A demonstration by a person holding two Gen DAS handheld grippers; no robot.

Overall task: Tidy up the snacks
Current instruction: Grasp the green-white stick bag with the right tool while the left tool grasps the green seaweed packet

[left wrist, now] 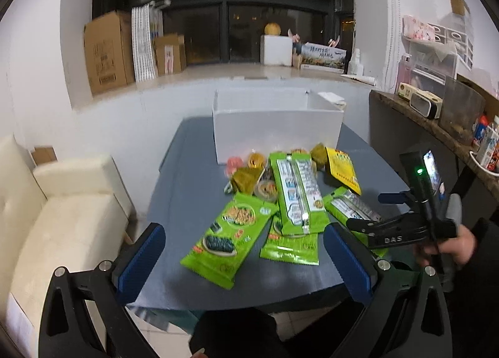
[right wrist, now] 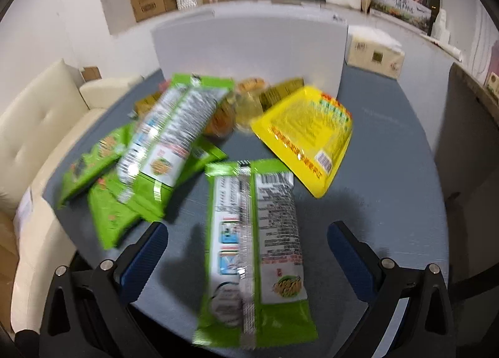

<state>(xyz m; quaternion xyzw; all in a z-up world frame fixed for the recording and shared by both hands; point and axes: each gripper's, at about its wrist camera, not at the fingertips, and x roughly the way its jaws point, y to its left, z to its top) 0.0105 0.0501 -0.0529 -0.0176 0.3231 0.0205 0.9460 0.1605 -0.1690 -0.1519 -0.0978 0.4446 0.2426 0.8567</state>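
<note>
Several green snack packets lie in a loose pile on the grey table (left wrist: 174, 170), one face up (left wrist: 230, 233) nearest the left side. A yellow packet (left wrist: 342, 168) and small round and wrapped sweets (left wrist: 249, 170) lie behind them, in front of an open white box (left wrist: 274, 127). My left gripper (left wrist: 246, 267) is open above the table's near edge, empty. My right gripper (right wrist: 248, 261) is open with one green packet (right wrist: 254, 252), back side up, lying between its fingers, not gripped. The yellow packet (right wrist: 307, 136) lies beyond it. The right gripper also shows in the left wrist view (left wrist: 371, 211).
A cream sofa (left wrist: 56, 211) stands left of the table. A dark shelf with bottles and boxes (left wrist: 443, 114) runs along the right. Cardboard boxes (left wrist: 109, 49) sit on the window ledge behind. A small carton (right wrist: 374, 52) sits right of the white box.
</note>
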